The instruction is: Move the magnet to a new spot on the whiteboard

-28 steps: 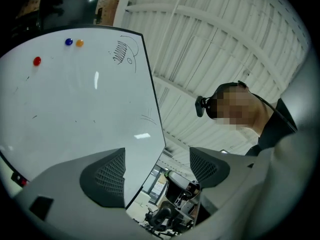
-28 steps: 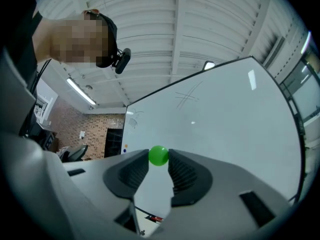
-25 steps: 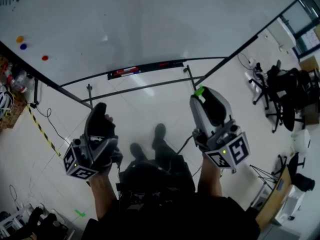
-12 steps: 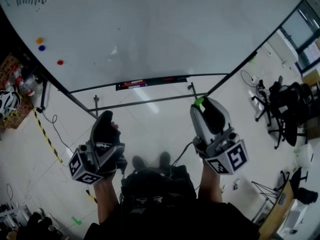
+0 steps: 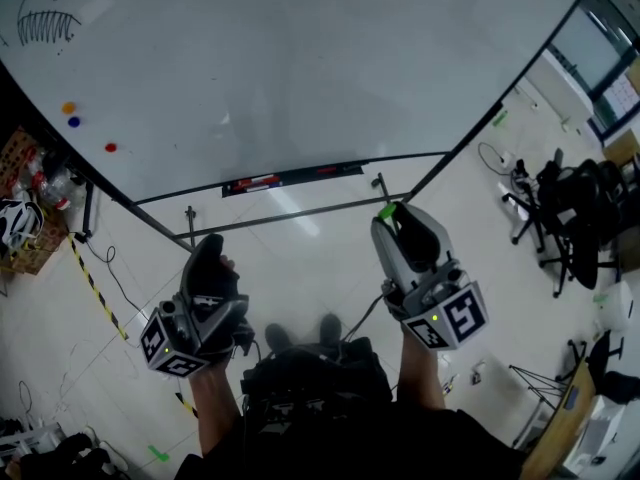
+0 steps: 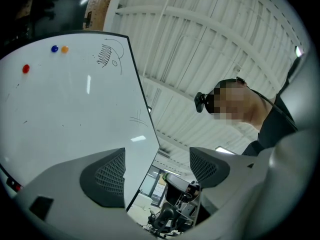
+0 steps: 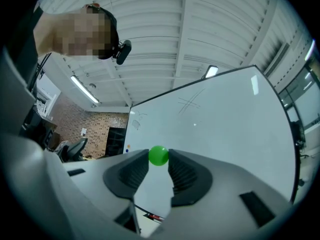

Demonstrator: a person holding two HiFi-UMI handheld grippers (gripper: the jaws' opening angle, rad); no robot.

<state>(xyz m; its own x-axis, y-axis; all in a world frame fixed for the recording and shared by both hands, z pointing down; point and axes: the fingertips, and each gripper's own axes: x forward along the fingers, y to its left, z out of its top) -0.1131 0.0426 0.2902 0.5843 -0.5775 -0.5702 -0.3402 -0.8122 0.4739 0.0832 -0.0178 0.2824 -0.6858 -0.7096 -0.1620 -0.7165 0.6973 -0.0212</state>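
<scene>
The green magnet (image 7: 159, 155) is pinched between the jaw tips of the right gripper (image 5: 392, 216), whose jaws are clenched on it from both sides. In the right gripper view it sits at the centre of the frame, just below the middle, with the whiteboard (image 5: 300, 58) behind it. It is off the board. In the head view it shows as a green speck right of centre, below the board's lower edge and near the right end of the tray (image 5: 290, 179).

The left gripper (image 6: 157, 156) is at the lower left of the head view, held in a hand (image 5: 218, 268). Its jaws are released and stand wide apart, and only the board's edge and the far room show between them.

Three more magnets stick to the board at the upper left of the head view. The orange (image 5: 68, 108) and blue (image 5: 73, 122) ones are close together, and the red (image 5: 110, 148) is a little lower and to the right. Above them in the corner is a pen sketch (image 5: 40, 23). The tray along the board's lower edge holds markers, but they are too small to make out.

Office chairs (image 5: 570, 218) stand at the right edge of the frame. A helmet (image 5: 15, 218) lies at the left edge, and yellow-black tape (image 5: 95, 288) runs along the floor below it.
</scene>
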